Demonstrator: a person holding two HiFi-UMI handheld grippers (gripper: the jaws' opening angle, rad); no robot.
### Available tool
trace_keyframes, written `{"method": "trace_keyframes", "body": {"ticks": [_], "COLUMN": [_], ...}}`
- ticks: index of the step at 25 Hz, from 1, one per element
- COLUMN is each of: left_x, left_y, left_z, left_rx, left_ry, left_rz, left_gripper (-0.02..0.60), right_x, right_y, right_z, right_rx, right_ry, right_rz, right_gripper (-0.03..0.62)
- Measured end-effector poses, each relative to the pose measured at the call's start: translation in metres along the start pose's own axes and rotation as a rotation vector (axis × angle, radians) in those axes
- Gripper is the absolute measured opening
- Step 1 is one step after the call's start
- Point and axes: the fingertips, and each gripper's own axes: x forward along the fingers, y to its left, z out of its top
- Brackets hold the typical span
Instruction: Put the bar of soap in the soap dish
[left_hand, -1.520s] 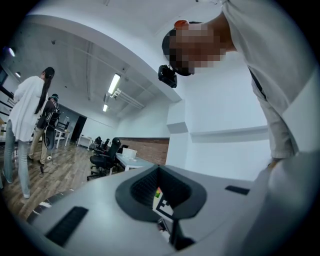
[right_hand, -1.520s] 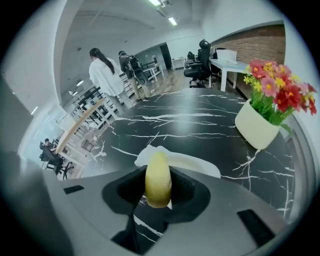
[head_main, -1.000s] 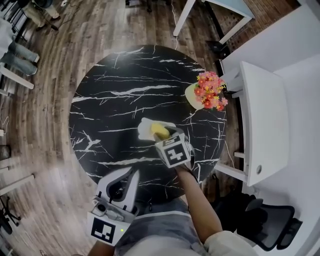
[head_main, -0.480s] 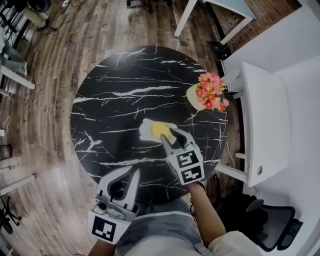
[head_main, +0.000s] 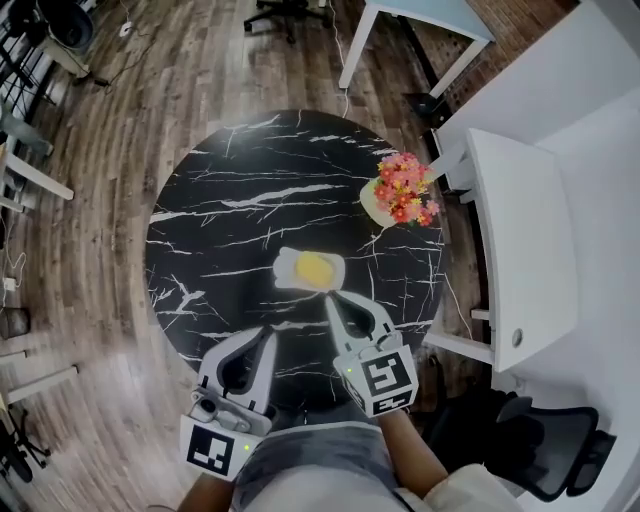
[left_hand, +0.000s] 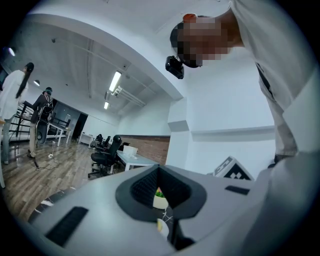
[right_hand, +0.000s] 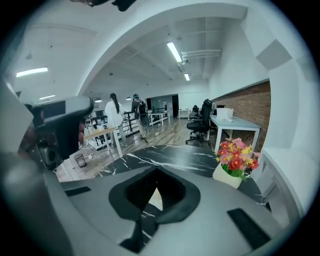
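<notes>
The yellow bar of soap (head_main: 314, 267) lies in the white soap dish (head_main: 285, 270) near the middle of the round black marble table (head_main: 220, 230). My right gripper (head_main: 336, 302) hovers just on the near side of the dish, apart from it, shut with nothing between its fingers. In the right gripper view its jaws (right_hand: 157, 176) meet, and a sliver of the white dish (right_hand: 156, 199) shows through the gap. My left gripper (head_main: 252, 346) stays low at the table's near edge, shut and empty, also seen in its own view (left_hand: 160, 172).
A pot of red and pink flowers (head_main: 400, 190) stands at the table's far right edge and shows ahead in the right gripper view (right_hand: 235, 160). White furniture (head_main: 520, 250) runs along the right. Wooden floor (head_main: 90, 250) surrounds the table; people stand far off (right_hand: 114, 117).
My right gripper has drawn back from the dish toward me and risen, and its jaws have closed empty. The soap stays in the dish. The left gripper has not moved.
</notes>
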Motion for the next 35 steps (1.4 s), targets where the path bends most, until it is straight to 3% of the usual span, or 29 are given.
{"method": "trace_keyframes", "body": {"ticks": [6,17,35], "left_x": [-0.002,0.001,0.004], "left_y": [-0.015,-0.046,-0.071], "left_z": [0.013,0.057,0.077], "left_rx": [0.014,0.07,0.099], "left_ry": [-0.016,-0.008,-0.017], "left_rz": [-0.002,0.017,0.024], "left_gripper": [0.002,0.002,0.002], "right_x": [-0.041,-0.14,-0.173], "right_y": [0.013,0.037,0.021], "right_z": [0.034,0.132,0.14], "right_rx": [-0.014,-0.073,-0.057], "right_ry": [-0.108,-0.422,-0.452], "right_rz": [0.015,0.041,0.032], "right_gripper": [0.012,0.012,0.012]}}
